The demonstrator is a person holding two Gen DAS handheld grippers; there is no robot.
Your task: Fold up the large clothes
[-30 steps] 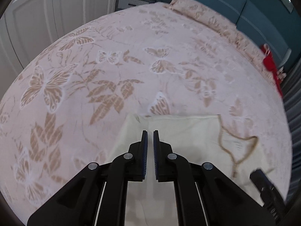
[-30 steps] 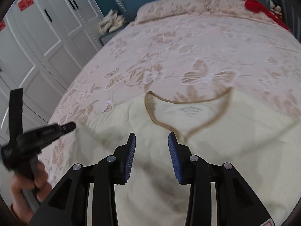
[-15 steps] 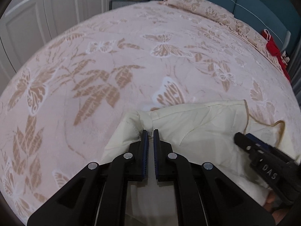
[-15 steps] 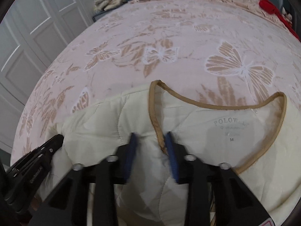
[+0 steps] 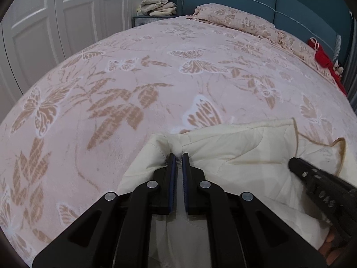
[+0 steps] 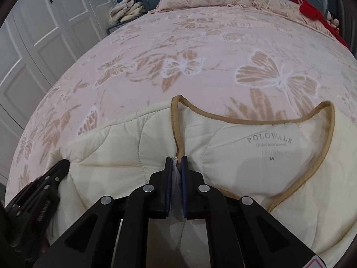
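Jacket (image 6: 234,156) on bedspread (image 5: 133,78), pillow (image 5: 236,21) behind, wardrobe (image 5: 55,22) left

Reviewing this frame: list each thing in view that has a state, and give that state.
left gripper: shut on the jacket's shoulder edge
right gripper: shut on the jacket by the neckline trim
cream quilted jacket: lying on the bed, left shoulder bunched, lining label showing
wardrobe doors: closed
folded clothes on nightstand: stacked

Cream quilted jacket (image 6: 245,156), tan trim; pink butterfly-print bedspread (image 5: 156,67)
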